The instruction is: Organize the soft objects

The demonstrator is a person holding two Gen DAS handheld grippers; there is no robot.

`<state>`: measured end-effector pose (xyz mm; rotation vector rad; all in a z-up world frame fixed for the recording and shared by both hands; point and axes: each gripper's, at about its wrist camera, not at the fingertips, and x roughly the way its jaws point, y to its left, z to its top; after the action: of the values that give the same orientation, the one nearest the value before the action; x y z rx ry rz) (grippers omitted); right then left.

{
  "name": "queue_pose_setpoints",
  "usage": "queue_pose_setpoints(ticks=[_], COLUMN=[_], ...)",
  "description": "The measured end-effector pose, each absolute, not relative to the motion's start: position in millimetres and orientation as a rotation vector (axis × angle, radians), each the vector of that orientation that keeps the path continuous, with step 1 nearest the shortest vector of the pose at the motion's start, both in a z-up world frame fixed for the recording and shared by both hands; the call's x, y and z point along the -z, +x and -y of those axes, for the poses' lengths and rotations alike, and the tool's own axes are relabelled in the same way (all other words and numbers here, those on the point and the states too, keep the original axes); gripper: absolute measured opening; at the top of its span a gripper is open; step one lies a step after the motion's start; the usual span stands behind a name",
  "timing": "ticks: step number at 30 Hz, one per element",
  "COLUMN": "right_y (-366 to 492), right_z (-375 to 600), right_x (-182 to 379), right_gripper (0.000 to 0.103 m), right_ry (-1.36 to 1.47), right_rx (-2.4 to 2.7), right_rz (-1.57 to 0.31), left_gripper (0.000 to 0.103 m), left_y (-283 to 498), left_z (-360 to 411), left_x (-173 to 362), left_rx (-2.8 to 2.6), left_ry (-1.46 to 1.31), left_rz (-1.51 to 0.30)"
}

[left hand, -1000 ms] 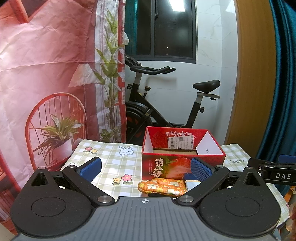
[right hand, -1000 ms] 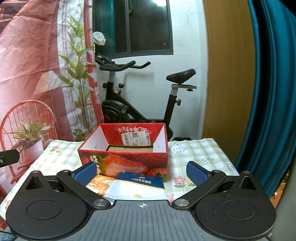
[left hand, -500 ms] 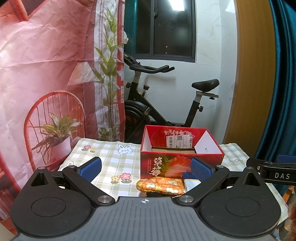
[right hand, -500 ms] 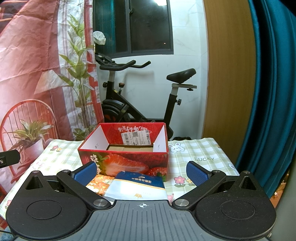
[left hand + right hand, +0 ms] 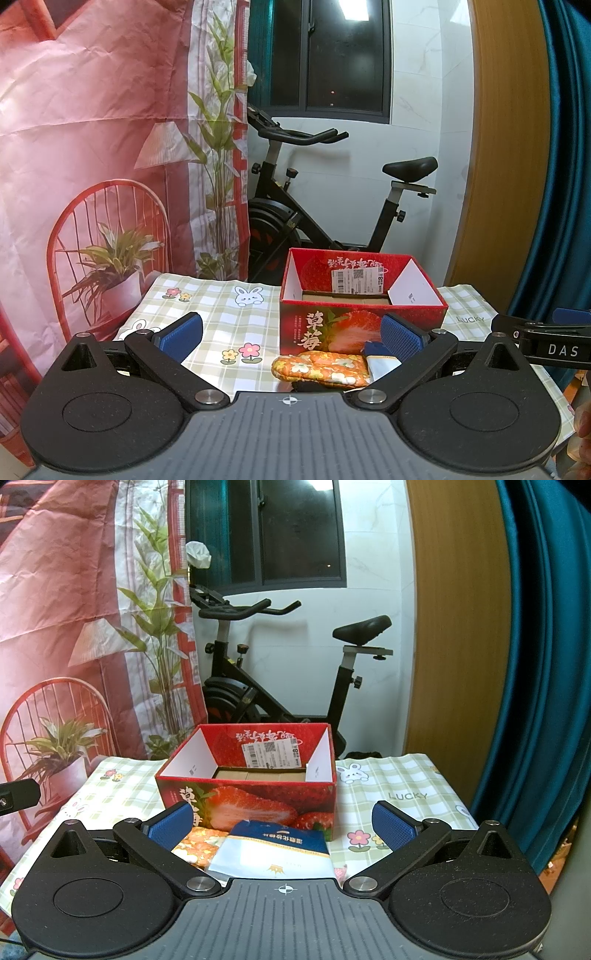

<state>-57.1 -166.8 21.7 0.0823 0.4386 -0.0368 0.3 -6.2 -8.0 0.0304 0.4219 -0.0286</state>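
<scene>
Left wrist view shows two soft things low in the middle of the frame: one orange flowered mitt (image 5: 320,366) and, touching its right end, one blue-and-white pouch (image 5: 380,360), partly hidden behind the right pad. Right wrist view shows the same pair: the pouch (image 5: 275,853) lies at bottom centre and the mitt (image 5: 197,843) peeks out to its left. Both lie on the cloth just in front of the box.

One red strawberry box (image 5: 360,314) stands above them in the frame, open at the top. Inside it only a brown cardboard floor and a white label on the far wall can be seen; neither soft thing is in it.

Left gripper (image 5: 291,330) has its jaws spread wide and holds nothing. Right gripper (image 5: 284,823) is likewise spread wide and holds nothing, with the pouch in line between its blue pads (image 5: 391,825). Its side also juts into the right edge of the left view.

One green-checked tablecloth (image 5: 229,314) with rabbits and flowers covers the table. Behind it stands one black exercise bike (image 5: 280,664) under a dark window (image 5: 328,55). A pink printed backdrop (image 5: 92,147) fills the left side, a wooden panel (image 5: 454,627) and a teal curtain (image 5: 546,646) the right.
</scene>
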Motion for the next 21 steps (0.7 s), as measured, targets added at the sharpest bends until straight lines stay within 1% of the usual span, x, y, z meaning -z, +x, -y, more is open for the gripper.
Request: queue_pose_setpoints(ticks=[21], right_y=[-55.7], right_z=[167.1], right_x=[-21.3], right_gripper=[0.103], right_ry=[0.083], right_rx=[0.037], right_rz=[-0.440], left_gripper=[0.103], left_y=[-1.1], left_z=[6.7], left_x=[8.7], left_rx=[0.030], left_ry=[0.028], left_rz=[-0.425])
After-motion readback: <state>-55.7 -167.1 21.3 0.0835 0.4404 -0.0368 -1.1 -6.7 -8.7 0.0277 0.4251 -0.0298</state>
